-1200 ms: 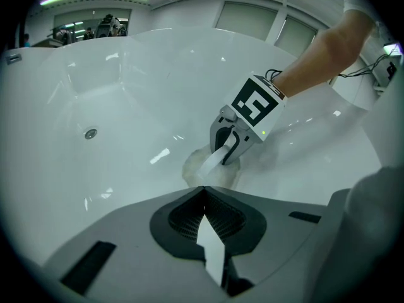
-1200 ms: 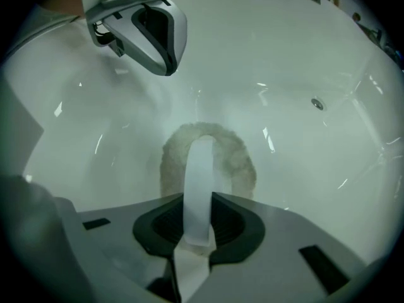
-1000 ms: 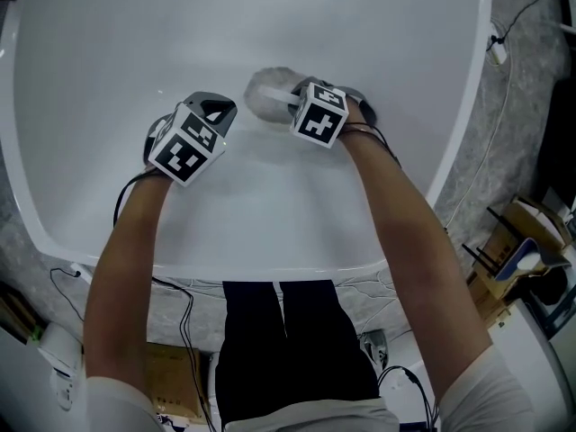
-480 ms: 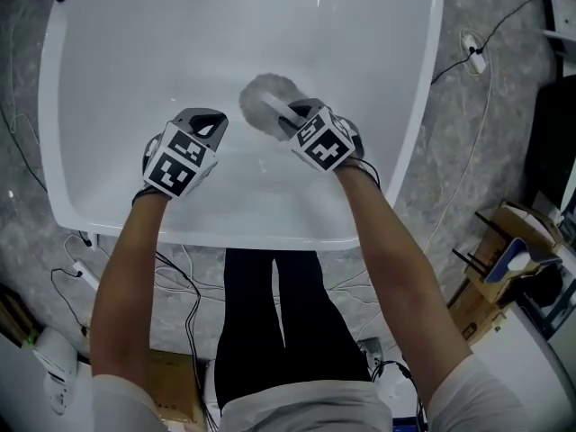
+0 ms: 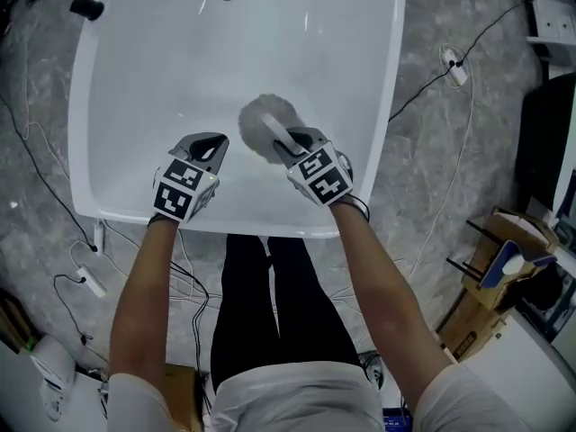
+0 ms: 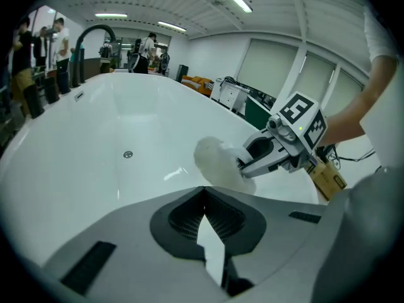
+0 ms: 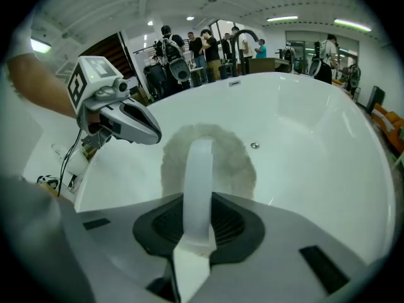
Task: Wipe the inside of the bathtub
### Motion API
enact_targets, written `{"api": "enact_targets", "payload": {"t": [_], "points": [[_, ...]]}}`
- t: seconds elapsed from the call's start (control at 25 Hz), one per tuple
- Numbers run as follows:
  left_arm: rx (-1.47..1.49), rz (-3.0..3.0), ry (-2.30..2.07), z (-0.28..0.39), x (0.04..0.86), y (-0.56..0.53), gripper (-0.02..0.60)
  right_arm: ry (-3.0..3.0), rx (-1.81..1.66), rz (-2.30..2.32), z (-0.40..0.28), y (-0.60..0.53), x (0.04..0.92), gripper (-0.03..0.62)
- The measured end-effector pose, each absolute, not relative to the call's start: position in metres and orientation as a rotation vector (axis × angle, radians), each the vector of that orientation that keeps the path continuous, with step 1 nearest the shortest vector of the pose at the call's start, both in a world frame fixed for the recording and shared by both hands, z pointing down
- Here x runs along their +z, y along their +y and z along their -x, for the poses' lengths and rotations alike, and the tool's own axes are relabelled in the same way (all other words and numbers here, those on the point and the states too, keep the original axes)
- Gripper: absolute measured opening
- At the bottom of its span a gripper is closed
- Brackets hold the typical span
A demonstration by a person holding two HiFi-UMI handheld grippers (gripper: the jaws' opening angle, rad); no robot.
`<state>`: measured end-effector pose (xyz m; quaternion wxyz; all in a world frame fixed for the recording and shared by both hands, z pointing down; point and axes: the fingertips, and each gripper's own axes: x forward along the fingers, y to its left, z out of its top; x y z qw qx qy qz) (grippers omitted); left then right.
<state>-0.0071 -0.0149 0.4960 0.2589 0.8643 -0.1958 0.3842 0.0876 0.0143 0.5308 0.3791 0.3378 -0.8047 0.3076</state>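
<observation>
Only its own view shows the right hand-held gripper (image 7: 201, 197) clamped on the single brush (image 7: 235, 163) by its handle. The left hand-held gripper (image 6: 203, 191) is closed and empty. One bathtub (image 5: 382, 79).

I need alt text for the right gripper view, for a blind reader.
The right gripper is shut on the white handle of a fluffy round wiping pad inside a white bathtub. The left gripper hangs at upper left.
</observation>
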Motion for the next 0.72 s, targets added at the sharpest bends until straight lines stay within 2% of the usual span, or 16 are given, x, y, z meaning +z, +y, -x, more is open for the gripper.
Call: {"api": "enact_targets", "payload": {"t": [0.72], "points": [[0.703, -2.306, -0.832, 0.016, 0.341, 0.021, 0.008, -2.209, 0.748, -1.066, -0.099, 0.052, 0.373, 0.094]]}}
